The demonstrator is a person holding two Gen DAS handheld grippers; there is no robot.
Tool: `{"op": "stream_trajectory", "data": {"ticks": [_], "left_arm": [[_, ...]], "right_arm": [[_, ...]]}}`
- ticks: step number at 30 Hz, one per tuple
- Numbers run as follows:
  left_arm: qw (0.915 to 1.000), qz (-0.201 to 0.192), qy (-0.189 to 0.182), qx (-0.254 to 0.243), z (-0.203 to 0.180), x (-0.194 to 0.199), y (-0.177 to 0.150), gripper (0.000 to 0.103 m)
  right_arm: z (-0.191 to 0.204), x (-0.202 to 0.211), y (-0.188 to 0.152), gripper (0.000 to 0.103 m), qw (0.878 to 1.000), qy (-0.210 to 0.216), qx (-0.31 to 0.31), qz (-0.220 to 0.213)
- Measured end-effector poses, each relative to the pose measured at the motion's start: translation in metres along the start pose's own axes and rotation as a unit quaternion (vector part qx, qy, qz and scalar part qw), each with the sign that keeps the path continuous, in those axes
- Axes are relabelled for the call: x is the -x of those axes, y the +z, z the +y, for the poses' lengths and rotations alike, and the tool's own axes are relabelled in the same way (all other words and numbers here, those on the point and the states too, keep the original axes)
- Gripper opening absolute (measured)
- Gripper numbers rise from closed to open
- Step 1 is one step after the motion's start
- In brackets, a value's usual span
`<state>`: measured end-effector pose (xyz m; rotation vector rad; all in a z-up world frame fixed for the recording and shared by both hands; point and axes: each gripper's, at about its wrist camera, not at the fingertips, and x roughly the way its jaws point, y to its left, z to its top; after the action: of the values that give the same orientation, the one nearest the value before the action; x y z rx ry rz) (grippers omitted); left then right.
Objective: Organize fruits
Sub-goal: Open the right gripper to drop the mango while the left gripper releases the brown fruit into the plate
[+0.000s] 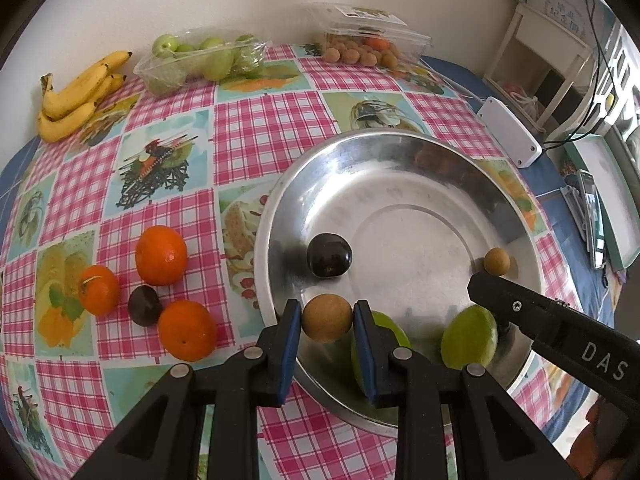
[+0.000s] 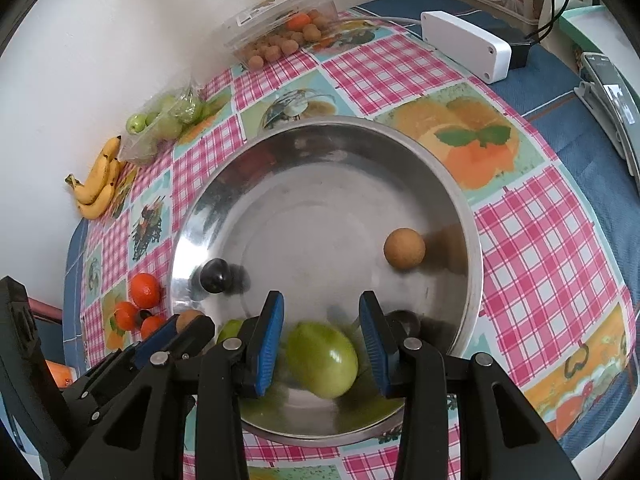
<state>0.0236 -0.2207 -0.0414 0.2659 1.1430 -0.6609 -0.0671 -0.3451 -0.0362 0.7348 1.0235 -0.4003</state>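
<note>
Fruit sorting over the steel bowl [image 1: 400, 152]

We see left claw [image 1: 327, 318] clamped on brown fruit [image 1: 326, 317]; right claw [image 2: 321, 330] apart above green fruit [image 2: 322, 358].

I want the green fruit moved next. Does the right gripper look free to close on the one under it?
Probably yes. The right gripper is open, its pads either side of the green fruit in the metal bowl. Nothing sits between them; the left gripper holds a brown fruit off to the side.

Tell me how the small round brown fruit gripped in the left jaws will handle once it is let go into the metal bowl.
The small round brown fruit is ball-shaped, so it will probably roll. The shiny metal bowl slopes inward, likely steering it toward the middle. Its matte skin suggests decent grip.
</note>
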Motion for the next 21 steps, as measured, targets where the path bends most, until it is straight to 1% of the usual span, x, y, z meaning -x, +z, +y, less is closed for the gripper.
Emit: {"op": "stream_trajectory", "data": {"ticks": [12,18,21], "left_arm": [[1.0,-0.007,-0.001,0.006,0.003,0.008,0.002,0.03],[0.9996,-0.011,0.003,0.027,0.014,0.014,0.004,0.03],[0.9984,-0.019,0.013,0.052,0.026,0.019,0.005,0.03]], "right_arm": [[0.0,0.004,0.001,0.041,1.0,0.001,0.0,-0.006],[0.0,0.004,0.001,0.041,1.0,0.001,0.0,-0.006],[-0.001,0.005,0.0,0.041,1.0,0.001,0.0,-0.006]]}}
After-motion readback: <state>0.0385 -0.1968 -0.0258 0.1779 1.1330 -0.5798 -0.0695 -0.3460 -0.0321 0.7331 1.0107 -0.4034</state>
